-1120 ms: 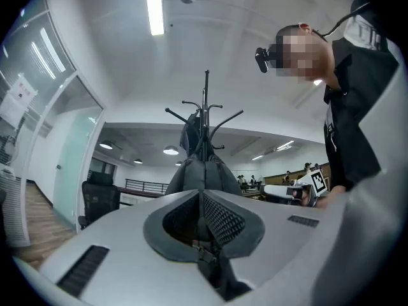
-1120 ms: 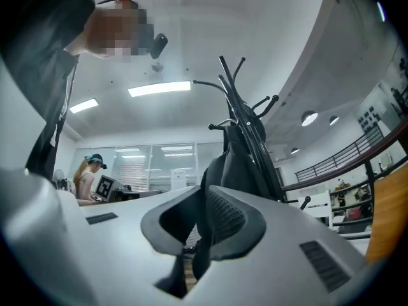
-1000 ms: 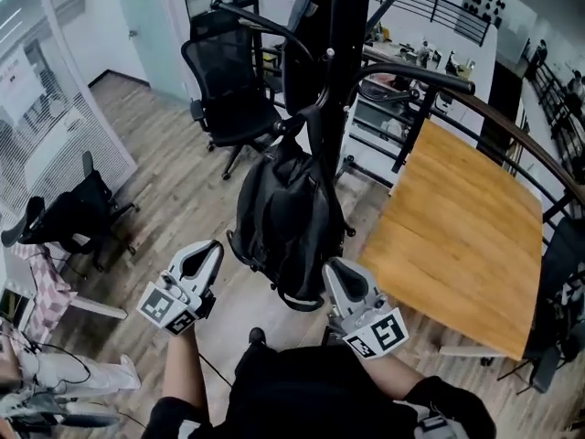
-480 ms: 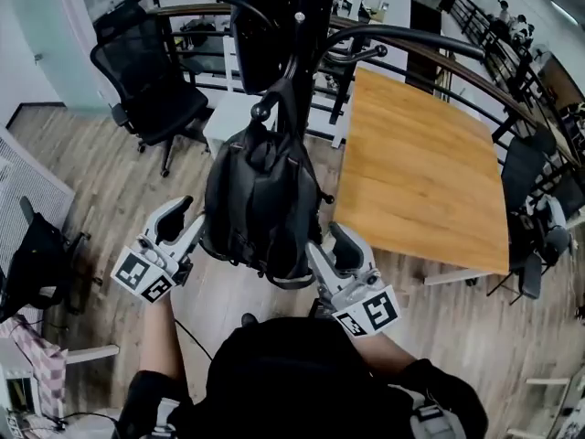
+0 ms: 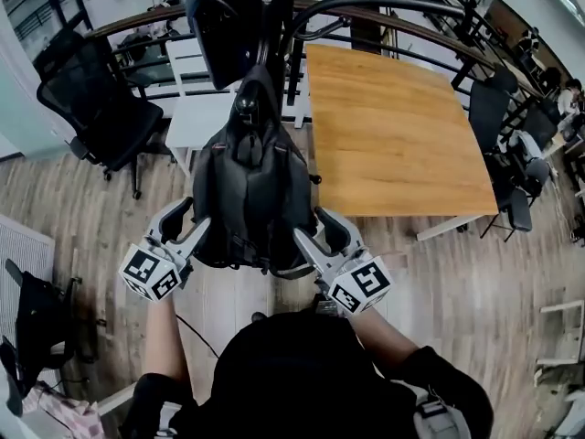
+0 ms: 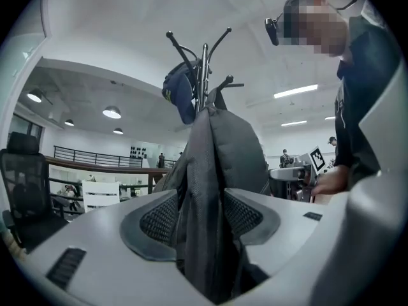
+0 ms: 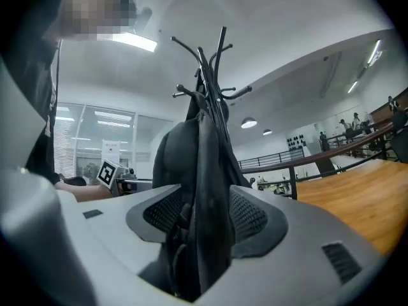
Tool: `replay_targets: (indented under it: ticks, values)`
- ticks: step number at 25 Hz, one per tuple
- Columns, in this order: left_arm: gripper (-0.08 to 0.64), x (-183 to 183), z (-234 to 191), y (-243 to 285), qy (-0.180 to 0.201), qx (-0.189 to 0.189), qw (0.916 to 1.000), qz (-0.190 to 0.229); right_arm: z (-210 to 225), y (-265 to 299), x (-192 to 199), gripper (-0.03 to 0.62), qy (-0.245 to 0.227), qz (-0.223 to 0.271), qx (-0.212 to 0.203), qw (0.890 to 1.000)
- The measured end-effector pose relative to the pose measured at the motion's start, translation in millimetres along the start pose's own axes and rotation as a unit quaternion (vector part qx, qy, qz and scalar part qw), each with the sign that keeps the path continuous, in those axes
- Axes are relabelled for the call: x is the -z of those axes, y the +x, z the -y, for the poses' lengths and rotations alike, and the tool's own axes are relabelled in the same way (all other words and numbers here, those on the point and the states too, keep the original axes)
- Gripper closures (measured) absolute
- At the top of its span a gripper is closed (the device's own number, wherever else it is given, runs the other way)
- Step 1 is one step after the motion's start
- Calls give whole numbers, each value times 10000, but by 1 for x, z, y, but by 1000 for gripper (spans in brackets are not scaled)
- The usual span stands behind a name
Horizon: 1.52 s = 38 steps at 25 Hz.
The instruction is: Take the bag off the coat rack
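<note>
Black coat rack [image 6: 204, 72] is recorded upright, with the dark bag [image 5: 249, 199] hung on it. Left gripper [image 5: 190, 223] and right gripper [image 5: 319, 230] are set at the bag's sides; both jaws have just been opening, with bag fabric between them, unclamped

The bag [image 5: 249, 199] hangs on the coat rack [image 5: 265, 26]. Left gripper [image 5: 190, 223] at its lower left edge, right gripper [image 5: 318, 234] at its lower right — bag fabric between each one's jaws, which have just been opening. Table [image 5: 393, 126] right of the rack, office chair [image 5: 91, 108] left — railing [image 5: 384, 30] behind.
</note>
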<state>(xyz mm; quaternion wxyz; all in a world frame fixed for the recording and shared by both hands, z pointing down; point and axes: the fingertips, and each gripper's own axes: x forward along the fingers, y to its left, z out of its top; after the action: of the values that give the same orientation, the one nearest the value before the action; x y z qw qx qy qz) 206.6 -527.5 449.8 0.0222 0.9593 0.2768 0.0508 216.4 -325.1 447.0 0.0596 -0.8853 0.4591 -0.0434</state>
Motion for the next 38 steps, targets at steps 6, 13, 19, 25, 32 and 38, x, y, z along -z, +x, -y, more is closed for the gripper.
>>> replay_targets:
  ticks: [6,13,19,25,32,38]
  values:
    - [337,31,0,4,-226,237,9992,-214,-6,7,33,365,268,-409,310,9983]
    - [393,31,1,12,-237,211,9995,-27,5,6,35,448,38,-403,717,9966]
    - [400,37,0,11,-416,304,9986,137,0,8,41,466,42,-339,716,9968]
    - [424,36,3,9,-191,115,9982,555,0,8,44,493,72,153,378,9991]
    - [443,36,-1,12,-129,-75,9970,758,-1,8,45,502,446,447,162,9979]
    - [471,35,1,9,-125,-224,9964,811,2,7,43,508,383,625,274,9969]
